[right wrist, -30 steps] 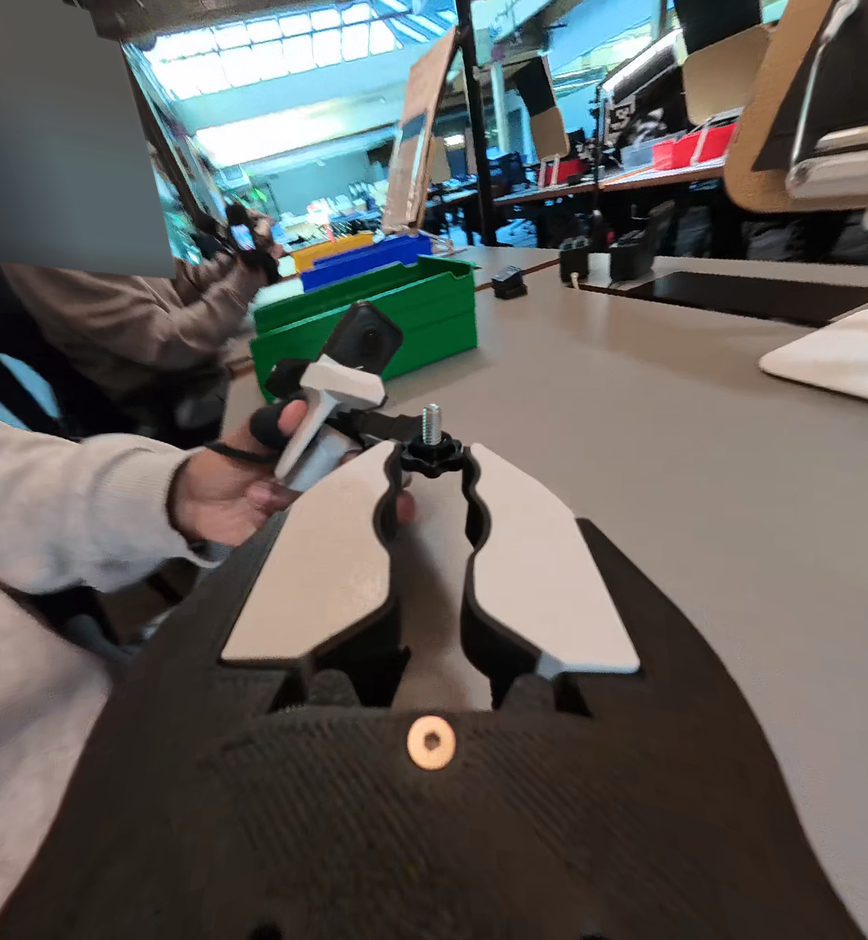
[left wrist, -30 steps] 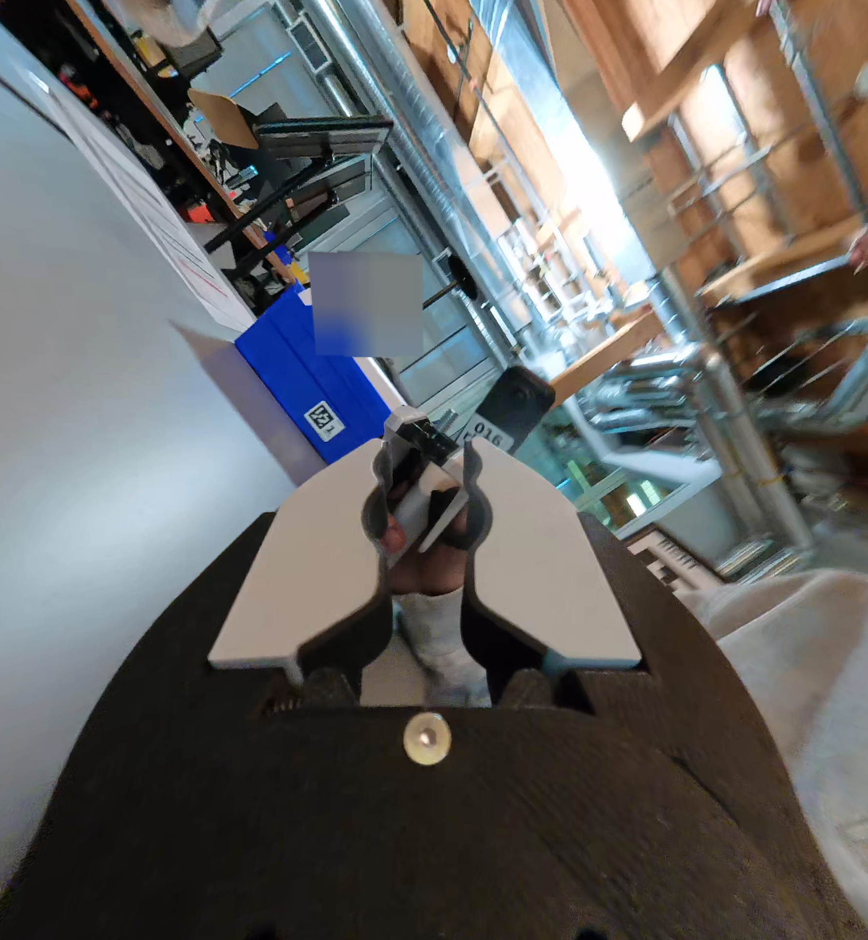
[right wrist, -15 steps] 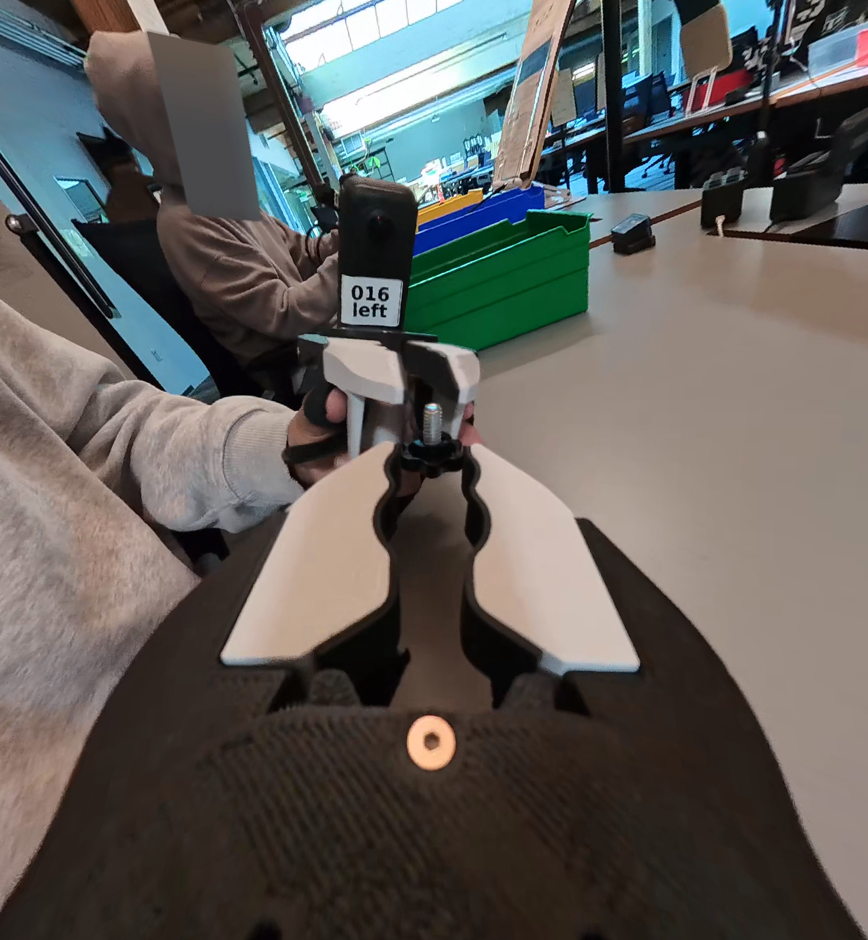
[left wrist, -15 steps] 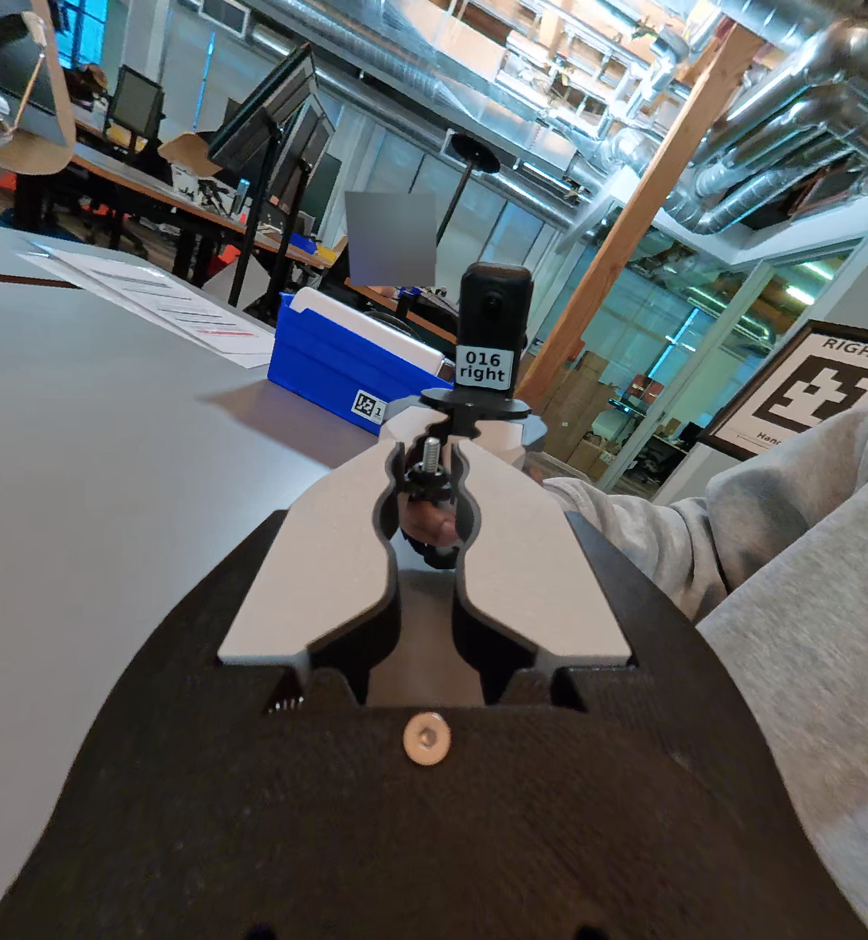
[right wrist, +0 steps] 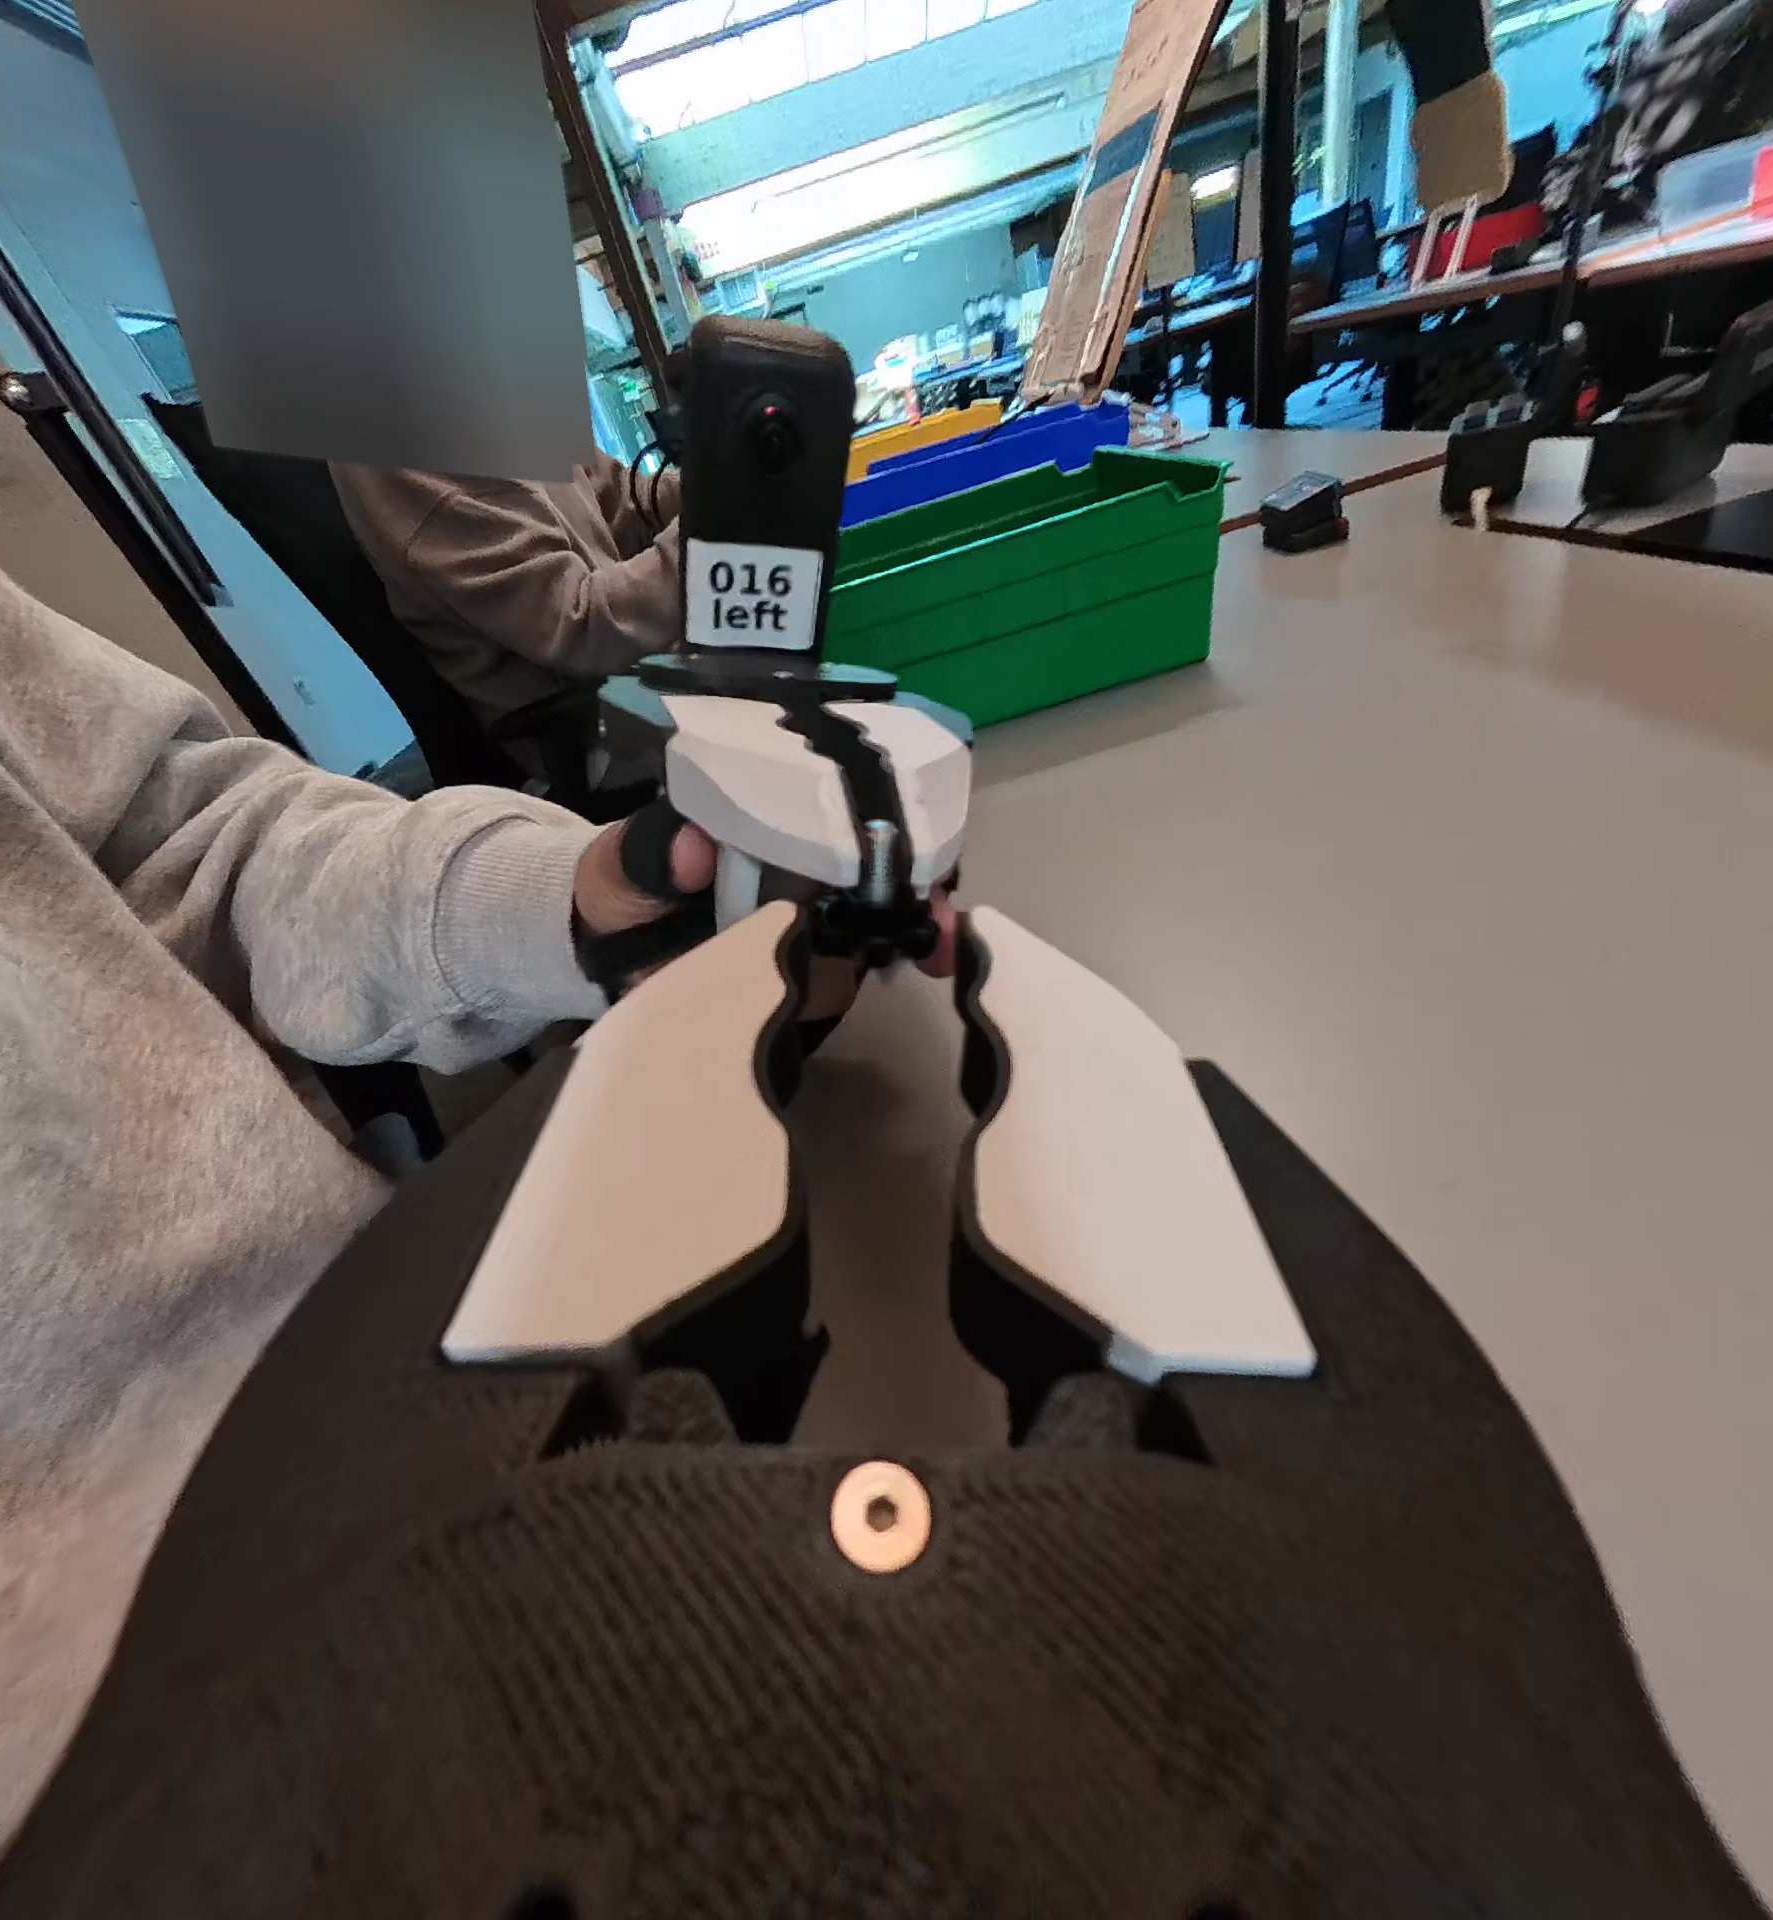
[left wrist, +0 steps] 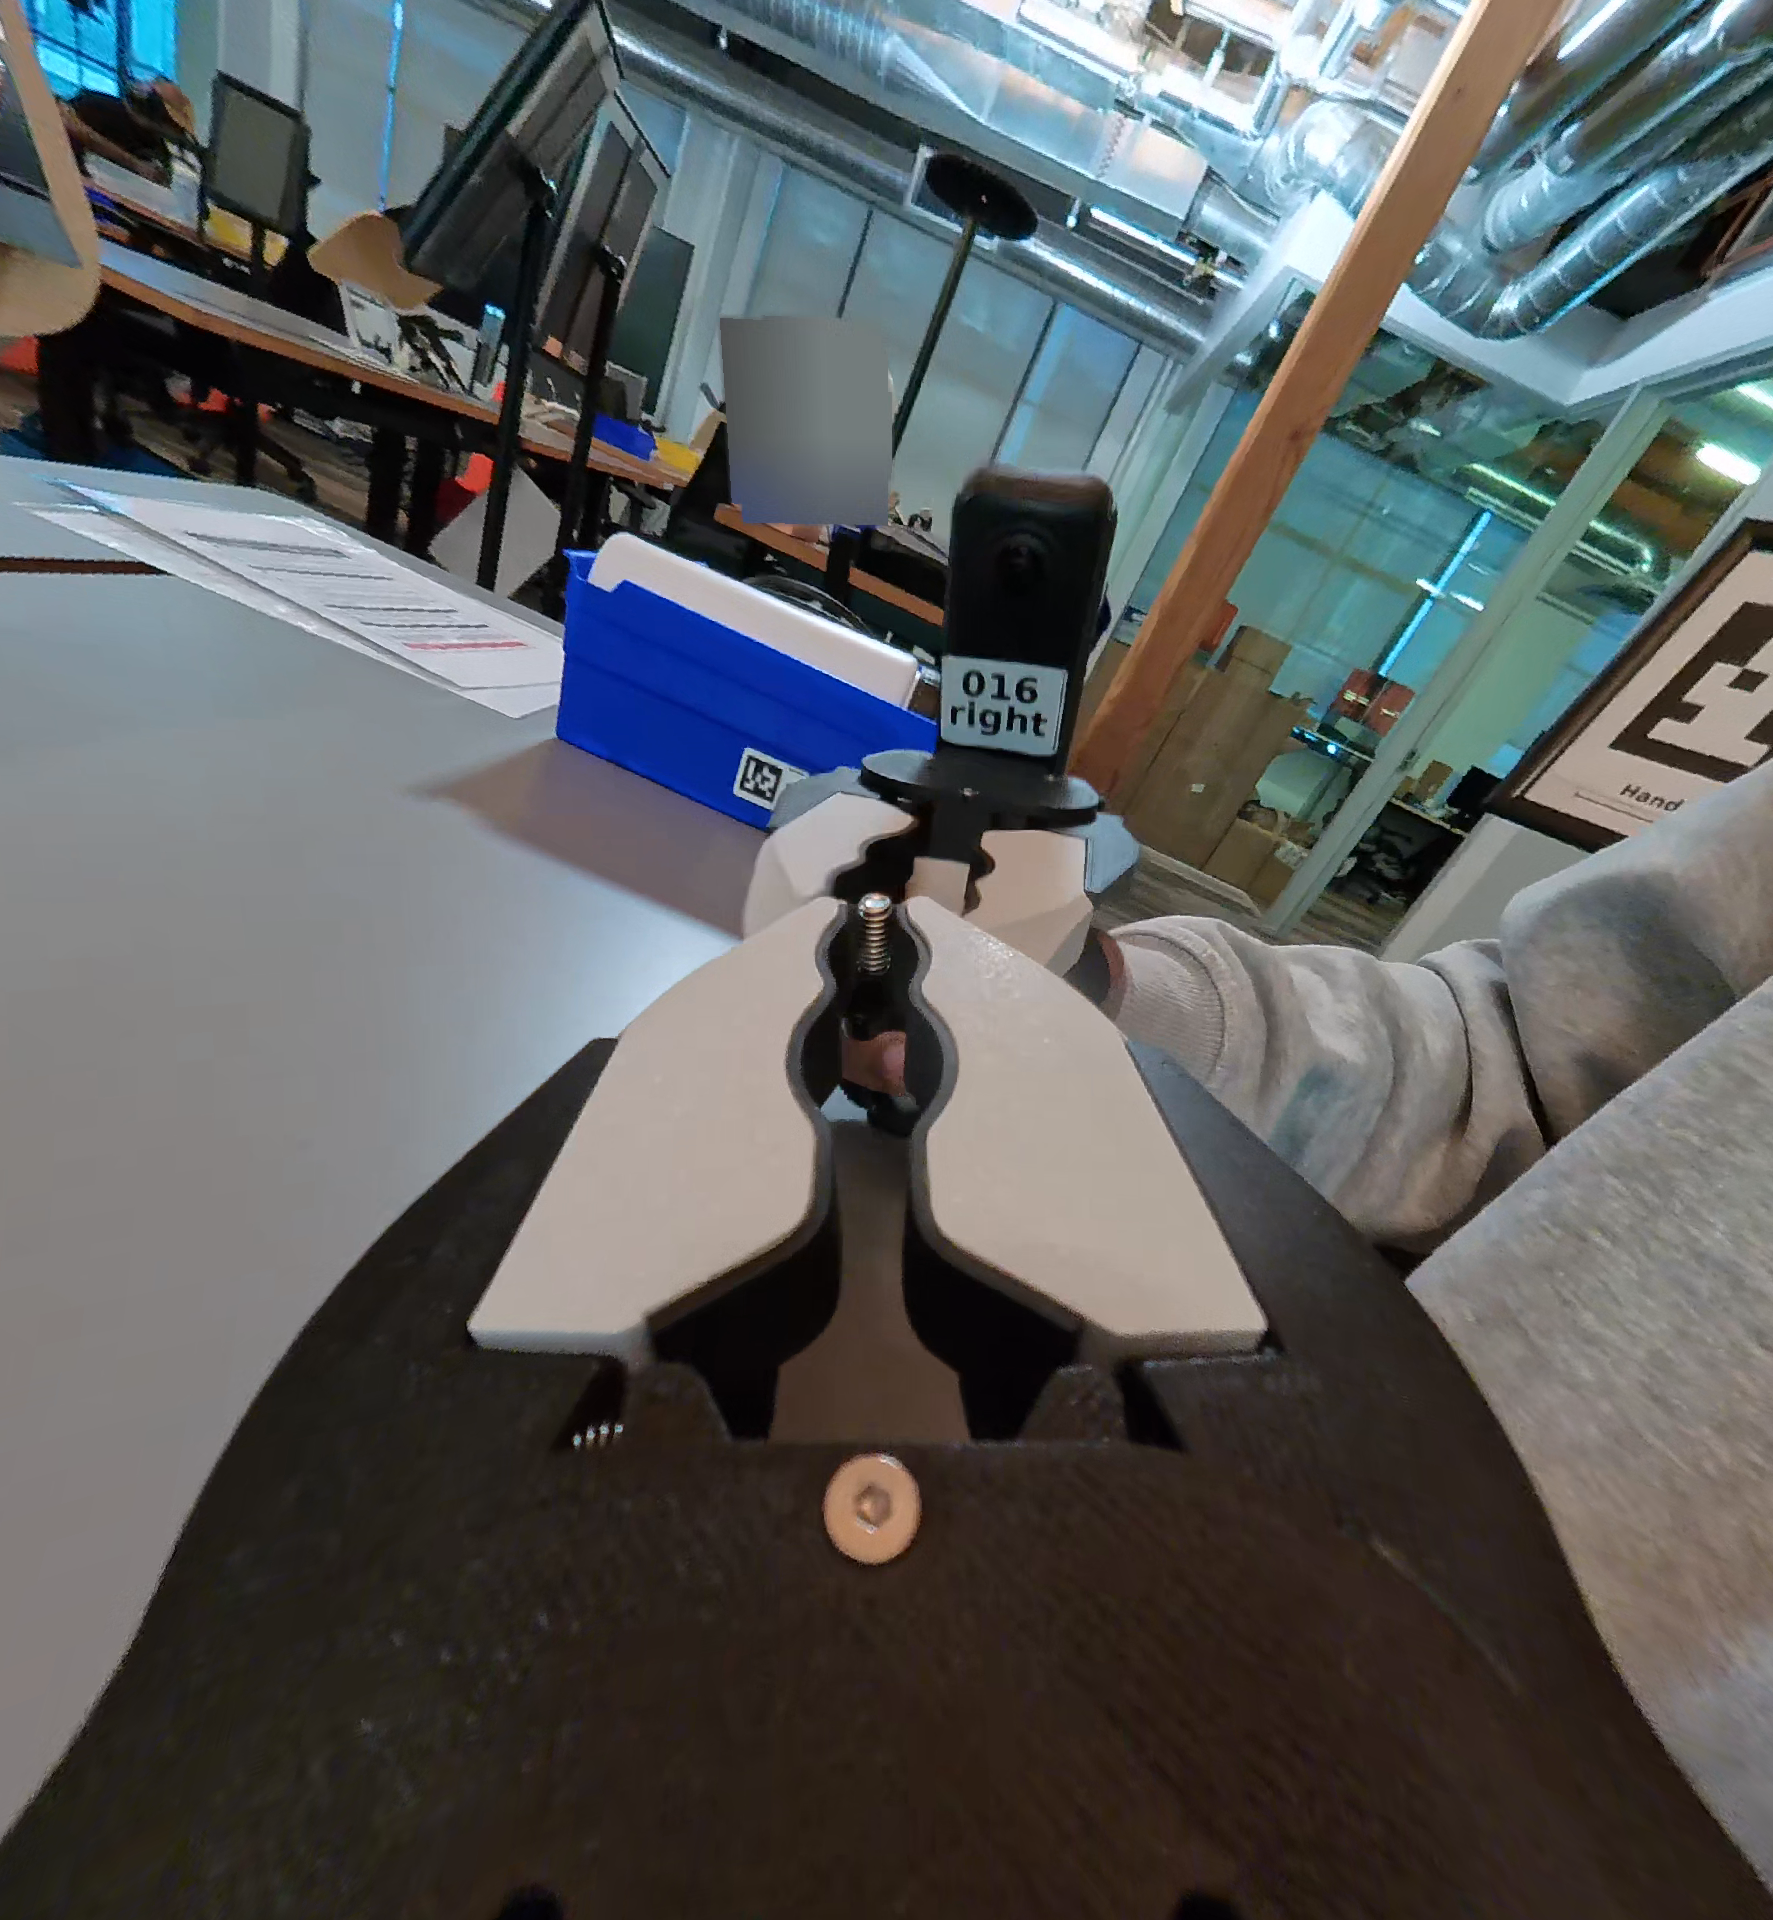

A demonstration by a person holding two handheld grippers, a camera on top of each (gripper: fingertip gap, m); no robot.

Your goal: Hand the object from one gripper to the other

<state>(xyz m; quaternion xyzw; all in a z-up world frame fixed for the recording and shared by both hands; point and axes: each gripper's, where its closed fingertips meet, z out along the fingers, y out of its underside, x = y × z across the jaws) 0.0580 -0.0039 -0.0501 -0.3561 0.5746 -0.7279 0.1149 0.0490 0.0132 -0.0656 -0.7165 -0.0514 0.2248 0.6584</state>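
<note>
left gripper (left wrist: pixel 874 971): jaws clamped on knob screw (left wrist: pixel 871 940)
right gripper (right wrist: pixel 874 940): jaws apart, flanking its knob
step: handover, mid-transfer above table (left wrist: pixel 238 883)
next: right must withdraw clear

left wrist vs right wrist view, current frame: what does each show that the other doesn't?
Left wrist only: a printed sheet on the table, a wooden post, a framed marker sign. Right wrist only: a green bin, a second, seated person. Both: the knob screw, the left gripper with jaws closed on its threaded stud, the right gripper with jaws apart around the knob, and the table.
</note>
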